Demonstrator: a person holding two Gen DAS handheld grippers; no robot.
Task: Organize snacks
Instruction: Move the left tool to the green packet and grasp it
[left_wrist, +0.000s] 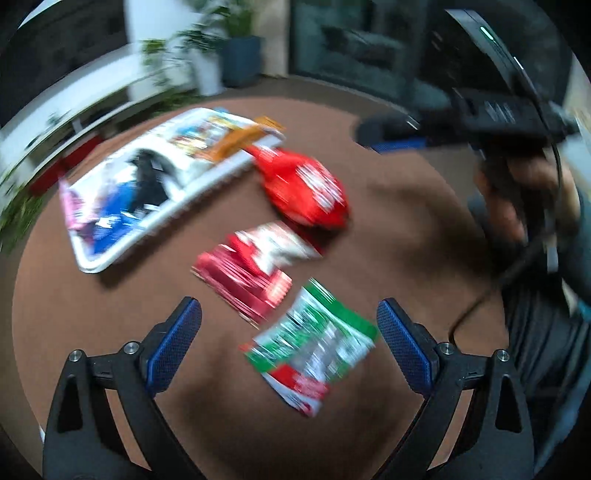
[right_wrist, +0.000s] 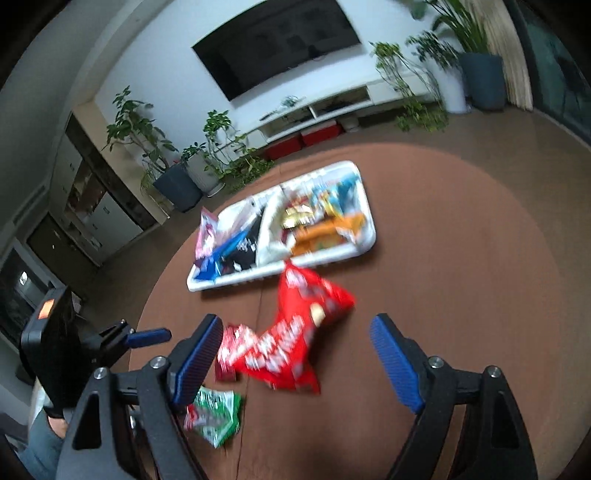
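Between picks: white tray (right_wrist: 364, 246) already held several packets; three snacks lay loose on brown tabletop (left_wrist: 406, 229). My left gripper (left_wrist: 289, 341) hung spread wide, empty, over green-and-white packet (left_wrist: 314, 347). My right gripper (right_wrist: 295, 360) likewise gaped, nothing held, above big red bag (right_wrist: 295, 332). Small red packet (left_wrist: 243, 275) sat between those two. Judged next move: lower, close on crinkly film edge, carry to tray. Bags were glossy, puffed, soft; tray was rigid, rounded, divided.
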